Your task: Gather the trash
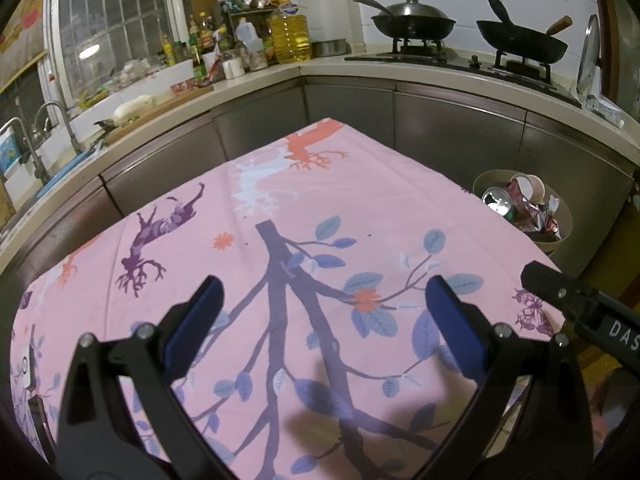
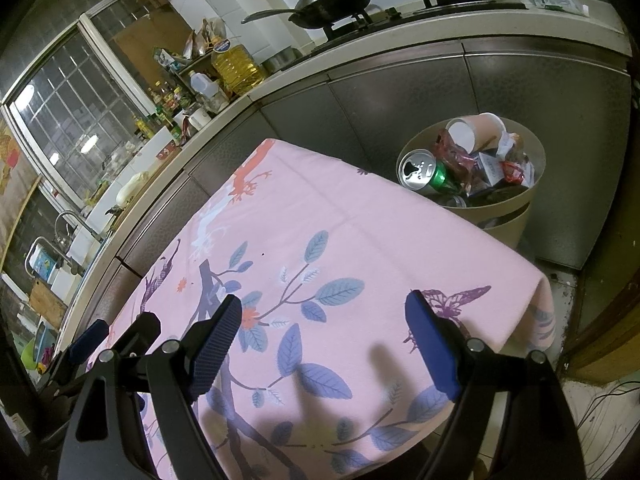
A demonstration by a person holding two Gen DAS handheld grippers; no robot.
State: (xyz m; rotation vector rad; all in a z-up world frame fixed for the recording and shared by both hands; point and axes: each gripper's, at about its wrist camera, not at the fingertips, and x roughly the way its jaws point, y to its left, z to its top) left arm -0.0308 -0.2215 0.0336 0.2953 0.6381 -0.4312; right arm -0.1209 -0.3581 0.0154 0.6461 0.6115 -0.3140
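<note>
Right wrist view: we've got both tools, left (image 1: pixel 322 300) and right (image 2: pixel 324 320), gaping empty; can (image 2: pixel 428 174) in the bin (image 2: pixel 516 220) lies tilted, top facing us.

My left gripper (image 1: pixel 322 294) had a matte black frame with angular arms and triangular cut-outs. Its two fingers (image 1: pixel 454 322) carried deep blue pads. Round silver screws (image 1: pixel 501 330) sat at the pivots. My right gripper (image 2: pixel 324 320) was built the same: black frame, silver pivot screws (image 2: pixel 475 345), blue pads (image 2: pixel 214 350) with a fine ribbed texture. White lettering reading "DAS" (image 1: pixel 622 330) was marked on its black body.
</note>
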